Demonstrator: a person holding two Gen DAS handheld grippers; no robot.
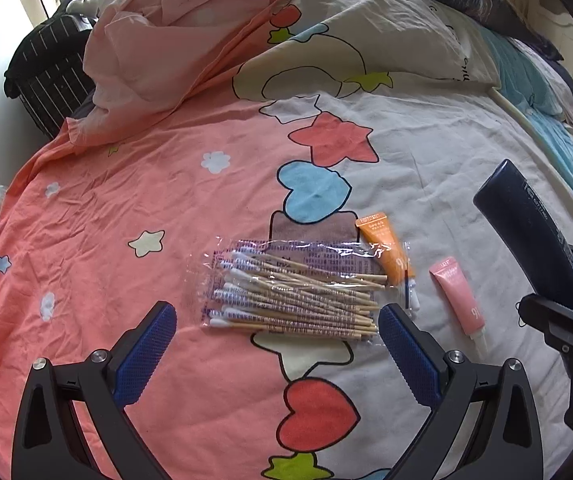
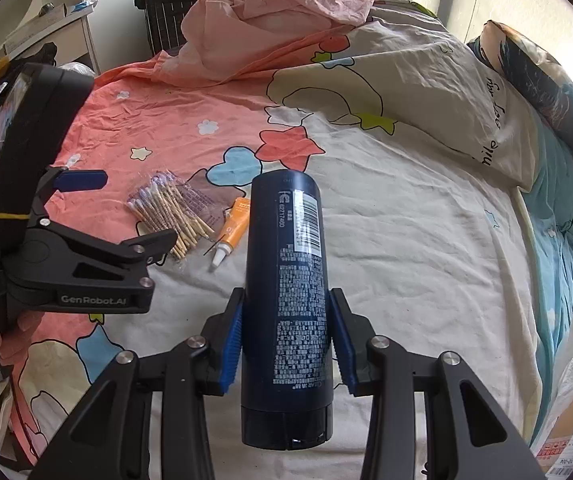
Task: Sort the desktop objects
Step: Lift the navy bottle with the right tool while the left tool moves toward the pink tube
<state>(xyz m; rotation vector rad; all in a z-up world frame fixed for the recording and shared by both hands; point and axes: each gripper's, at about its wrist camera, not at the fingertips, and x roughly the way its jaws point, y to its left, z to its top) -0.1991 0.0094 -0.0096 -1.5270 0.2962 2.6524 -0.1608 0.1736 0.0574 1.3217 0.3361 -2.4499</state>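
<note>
Here, the dark navy bottle (image 2: 286,304) shows white print and a barcode.

Soft daylight from the far side, blown white at the upper corners; sharp centre, fisheye bending and dark vignette at edges

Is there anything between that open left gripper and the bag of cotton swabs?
Nothing visible. The left gripper is open just short of the bag of cotton swabs, with only bare bedsheet between. The orange tube lies at the bag's far corner.
</note>
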